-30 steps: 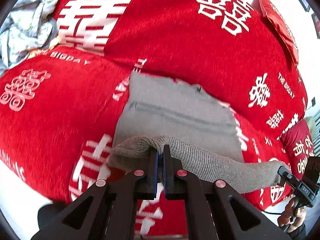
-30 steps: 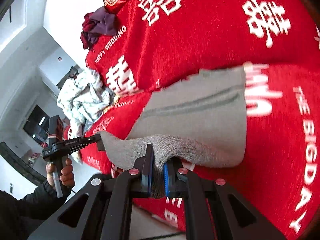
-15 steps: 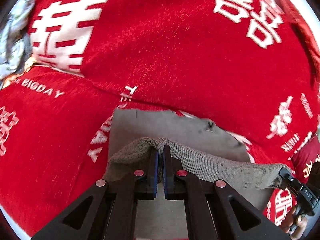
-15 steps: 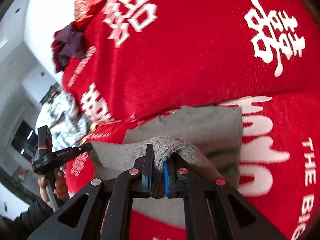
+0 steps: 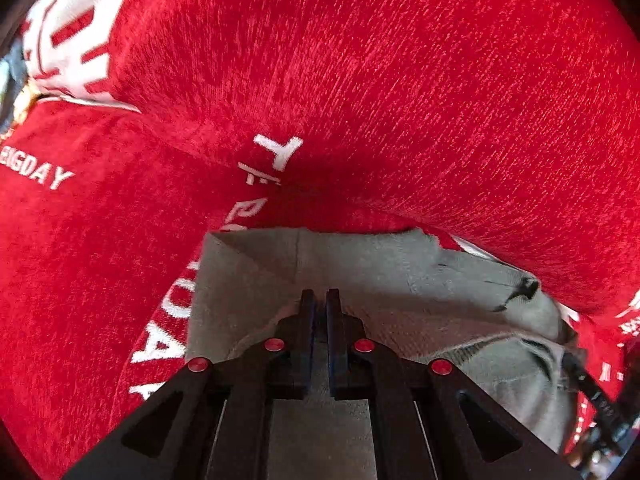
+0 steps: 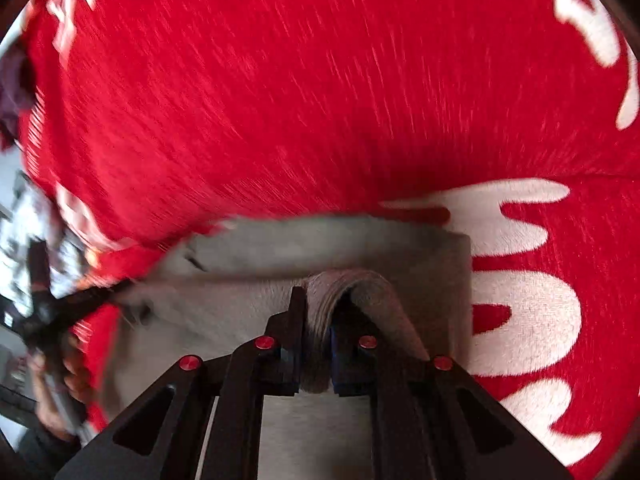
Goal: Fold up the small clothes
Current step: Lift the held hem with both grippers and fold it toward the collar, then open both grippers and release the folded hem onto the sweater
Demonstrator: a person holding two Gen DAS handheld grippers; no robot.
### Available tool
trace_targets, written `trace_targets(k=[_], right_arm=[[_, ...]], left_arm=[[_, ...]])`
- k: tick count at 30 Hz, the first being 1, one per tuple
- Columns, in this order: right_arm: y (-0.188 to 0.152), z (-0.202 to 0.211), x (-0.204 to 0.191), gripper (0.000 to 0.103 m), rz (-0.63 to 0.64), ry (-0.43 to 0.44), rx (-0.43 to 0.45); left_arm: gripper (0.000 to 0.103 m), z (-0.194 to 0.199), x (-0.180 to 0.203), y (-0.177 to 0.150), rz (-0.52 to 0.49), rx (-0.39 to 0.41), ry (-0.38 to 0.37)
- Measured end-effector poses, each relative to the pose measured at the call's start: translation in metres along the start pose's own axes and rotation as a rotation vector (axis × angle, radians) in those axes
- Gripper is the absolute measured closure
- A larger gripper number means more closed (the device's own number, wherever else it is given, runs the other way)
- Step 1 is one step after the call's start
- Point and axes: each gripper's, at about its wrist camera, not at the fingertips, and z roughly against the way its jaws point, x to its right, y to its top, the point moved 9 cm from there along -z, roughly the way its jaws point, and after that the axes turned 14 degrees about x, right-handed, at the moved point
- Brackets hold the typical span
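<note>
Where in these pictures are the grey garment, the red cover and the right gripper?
grey garment [image 5: 400, 276]: left wrist view, on its flat part lying on the cover.
red cover [image 5: 400, 80]: left wrist view, on plain red cloth.
right gripper [image 6: 318, 300]: right wrist view, between its fingertips, where a grey fold is pinched.

I am looking at a grey knitted cloth garment [image 5: 384, 276], matt, ribbed along the raised fold and smoother on its flat part. It is lying on a red plush cover with white lettering [image 5: 360, 92], its nap looking brushed and streaky. My black plastic left gripper [image 5: 320, 300] and right gripper [image 6: 318, 300] are looking matt, with glossy red rivets.
</note>
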Motion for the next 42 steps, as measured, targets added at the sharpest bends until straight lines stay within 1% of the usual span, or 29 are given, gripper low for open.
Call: trace_targets(k=[2, 3, 4, 5, 6, 8, 10, 13, 14, 15, 16, 17, 18, 19, 20, 21, 22, 24, 25, 26, 28, 30, 31, 33, 35, 37, 39, 41, 42], right_arm=[[0.001, 0.012, 0.0, 0.084, 0.008, -0.008, 0.046], [0.003, 0.022, 0.002, 0.069, 0.02, -0.032, 0.083], [0.007, 0.036, 0.003, 0.05, 0.039, -0.058, 0.135], [0.01, 0.047, 0.004, 0.039, 0.046, -0.07, 0.171], [0.012, 0.059, 0.005, 0.025, 0.048, -0.077, 0.213], [0.019, 0.084, 0.004, 0.024, 0.045, -0.048, 0.292], [0.019, 0.092, -0.001, 0.024, 0.058, -0.012, 0.294], [0.009, 0.078, -0.018, 0.024, 0.137, 0.015, 0.219], [0.003, 0.069, -0.025, 0.024, 0.158, 0.027, 0.178], [-0.001, 0.059, -0.031, 0.024, 0.165, 0.04, 0.14], [-0.006, 0.048, -0.034, 0.024, 0.164, 0.05, 0.103], [-0.012, 0.037, -0.033, 0.024, 0.161, 0.047, 0.068], [-0.017, 0.029, -0.026, 0.024, 0.165, 0.006, 0.044], [-0.02, 0.021, -0.011, 0.031, 0.164, -0.081, 0.011], [-0.022, 0.017, 0.0, 0.036, 0.134, -0.098, 0.003], [-0.018, 0.024, 0.002, 0.038, 0.098, -0.079, 0.042], [-0.016, 0.03, 0.004, 0.039, 0.075, -0.089, 0.043], [-0.015, 0.046, -0.005, 0.036, 0.128, -0.128, 0.068], [-0.018, 0.061, -0.021, 0.035, 0.21, -0.125, 0.097], [-0.023, 0.069, -0.032, 0.034, 0.252, -0.102, 0.104], [-0.045, 0.089, -0.063, 0.023, 0.325, -0.026, 0.109], [-0.064, 0.093, -0.076, 0.023, 0.367, -0.006, 0.094], [-0.075, 0.09, -0.078, 0.023, 0.381, -0.021, 0.073], [-0.089, 0.082, -0.068, 0.023, 0.358, -0.081, 0.035], [-0.094, 0.091, -0.06, 0.023, 0.287, -0.096, 0.055], [-0.097, 0.104, -0.055, 0.023, 0.243, -0.109, 0.071], [-0.107, 0.121, -0.055, 0.023, 0.26, -0.125, 0.077], [-0.118, 0.136, -0.055, 0.023, 0.288, -0.152, 0.076], [-0.129, 0.141, -0.051, 0.023, 0.295, -0.173, 0.051]], left_arm=[[0.098, 0.013, -0.003, 0.005, 0.016, 0.015, -0.036], [0.098, 0.022, -0.008, 0.007, 0.03, 0.034, -0.038], [0.098, 0.033, -0.014, 0.009, 0.049, 0.059, -0.036], [0.098, 0.044, -0.017, 0.006, 0.056, 0.072, -0.052], [0.098, 0.049, -0.018, 0.004, 0.053, 0.074, -0.059], [0.098, 0.063, -0.015, -0.01, 0.019, 0.079, -0.078], [0.098, 0.069, -0.001, -0.027, -0.05, 0.059, -0.119], [0.097, 0.059, 0.029, -0.048, -0.178, 0.024, -0.138], [0.097, 0.054, 0.036, -0.047, -0.196, 0.015, -0.136], [0.097, 0.044, 0.039, -0.049, -0.217, 0.008, -0.123], [0.097, 0.03, 0.033, -0.05, -0.239, 0.0, -0.065], [0.097, 0.019, 0.022, -0.05, -0.242, -0.013, -0.006], [0.098, 0.011, 0.011, -0.046, -0.205, 0.005, -0.004], [0.098, 0.012, 0.005, -0.041, -0.161, 0.018, -0.027], [0.098, 0.013, 0.001, -0.041, -0.138, 0.004, -0.025], [0.098, 0.016, -0.004, -0.04, -0.111, -0.017, -0.029], [0.098, 0.023, -0.009, -0.038, -0.098, -0.022, -0.023], [0.098, 0.042, -0.016, -0.034, -0.148, 0.02, 0.029], [0.098, 0.058, -0.018, -0.036, -0.193, 0.054, 0.041], [0.097, 0.066, -0.018, -0.04, -0.205, 0.07, 0.036], [0.097, 0.079, -0.017, -0.06, -0.233, 0.088, 0.002], [0.097, 0.076, -0.012, -0.076, -0.28, 0.063, 0.038], [0.097, 0.075, -0.006, -0.086, -0.289, 0.059, 0.06], [0.097, 0.085, 0.011, -0.094, -0.304, 0.112, 0.085], [0.097, 0.099, 0.034, -0.108, -0.321, 0.151, 0.062], [0.097, 0.111, 0.047, -0.129, -0.328, 0.167, 0.081], [0.097, 0.123, 0.058, -0.155, -0.336, 0.183, 0.063], [0.097, 0.129, 0.063, -0.182, -0.365, 0.151, 0.084], [0.097, 0.139, 0.064, -0.193, -0.394, 0.208, 0.121]])
